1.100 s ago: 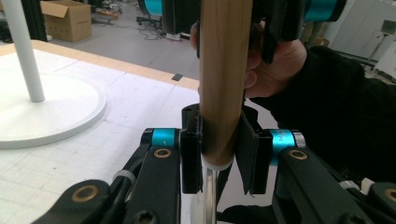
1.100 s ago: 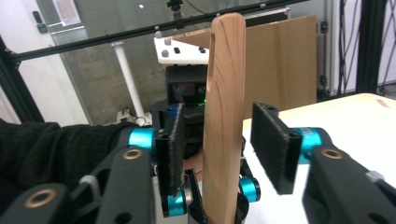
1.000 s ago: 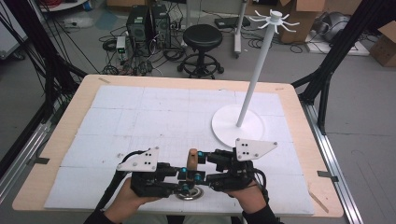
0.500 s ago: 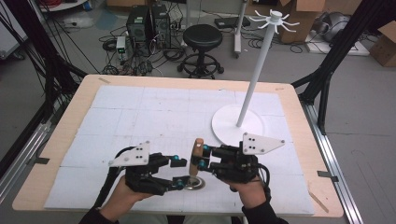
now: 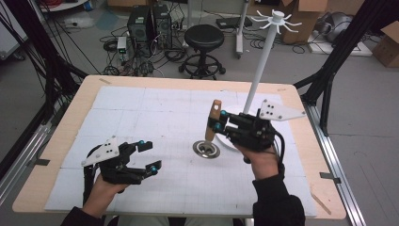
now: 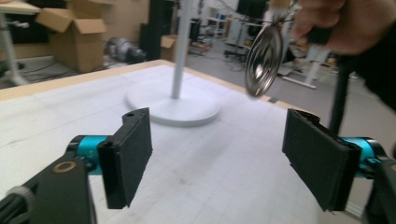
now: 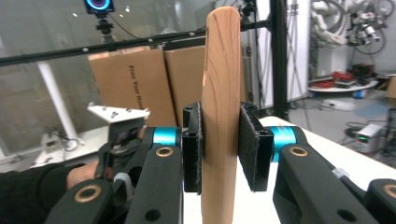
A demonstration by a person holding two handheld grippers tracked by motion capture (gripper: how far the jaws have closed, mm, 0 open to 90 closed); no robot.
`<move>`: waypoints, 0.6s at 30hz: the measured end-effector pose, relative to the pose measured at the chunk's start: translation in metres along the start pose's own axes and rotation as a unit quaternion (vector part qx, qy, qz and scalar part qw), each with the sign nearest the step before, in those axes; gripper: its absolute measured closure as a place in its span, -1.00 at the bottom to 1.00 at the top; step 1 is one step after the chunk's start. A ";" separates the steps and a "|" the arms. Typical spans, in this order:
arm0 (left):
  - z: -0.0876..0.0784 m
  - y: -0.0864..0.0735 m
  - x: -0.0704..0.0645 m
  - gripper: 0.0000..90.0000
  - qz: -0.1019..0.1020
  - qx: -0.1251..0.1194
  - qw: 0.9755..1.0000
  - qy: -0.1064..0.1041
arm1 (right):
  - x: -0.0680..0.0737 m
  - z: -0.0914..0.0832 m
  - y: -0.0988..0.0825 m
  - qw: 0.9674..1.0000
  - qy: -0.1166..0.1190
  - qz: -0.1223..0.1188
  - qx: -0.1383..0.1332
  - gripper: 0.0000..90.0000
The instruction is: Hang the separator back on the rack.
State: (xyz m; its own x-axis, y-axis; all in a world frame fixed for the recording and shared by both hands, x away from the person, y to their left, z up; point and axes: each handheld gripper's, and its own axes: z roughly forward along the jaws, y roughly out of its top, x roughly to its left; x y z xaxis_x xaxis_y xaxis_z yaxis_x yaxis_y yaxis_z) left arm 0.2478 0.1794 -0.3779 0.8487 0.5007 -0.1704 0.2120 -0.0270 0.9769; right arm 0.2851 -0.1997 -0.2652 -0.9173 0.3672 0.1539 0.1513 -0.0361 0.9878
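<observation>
strainer [image 5: 207,149] left of stand base [image 5: 235,141], left gripper [image 5: 148,157] farther left, apart

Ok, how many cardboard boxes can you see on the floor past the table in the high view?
2. One cardboard box stands behind the white stand's pole at top right; another sits at the right edge. More may be hidden beyond the frame.
</observation>
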 end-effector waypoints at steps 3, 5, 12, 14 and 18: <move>-0.001 -0.003 0.003 -0.57 0.000 0.005 1.000 0.017 | -0.011 -0.002 0.016 1.000 -0.004 -0.011 0.004 0.61; -0.002 -0.004 0.004 -0.60 -0.002 0.008 1.000 0.020 | -0.021 -0.005 0.033 1.000 -0.007 -0.018 0.005 0.61; -0.005 -0.005 0.008 -0.60 -0.005 0.003 1.000 0.027 | -0.046 -0.011 0.062 0.999 -0.052 -0.017 0.000 0.61; -0.006 -0.005 0.009 -0.59 -0.005 0.005 1.000 0.027 | -0.058 -0.013 0.073 0.997 -0.079 -0.012 -0.006 0.61; -0.007 -0.005 0.010 -0.58 -0.007 0.004 1.000 0.026 | -0.071 -0.014 0.084 0.994 -0.109 -0.005 -0.012 0.61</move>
State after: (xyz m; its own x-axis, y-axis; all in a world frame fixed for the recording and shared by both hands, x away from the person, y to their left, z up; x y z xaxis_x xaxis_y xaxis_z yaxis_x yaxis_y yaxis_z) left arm 0.2514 0.1903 -0.3840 0.8187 0.5461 -0.1774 0.2287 -0.0268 0.9731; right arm 0.3575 -0.2412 -0.1932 -0.8164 0.5604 0.1391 0.1317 -0.0538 0.9898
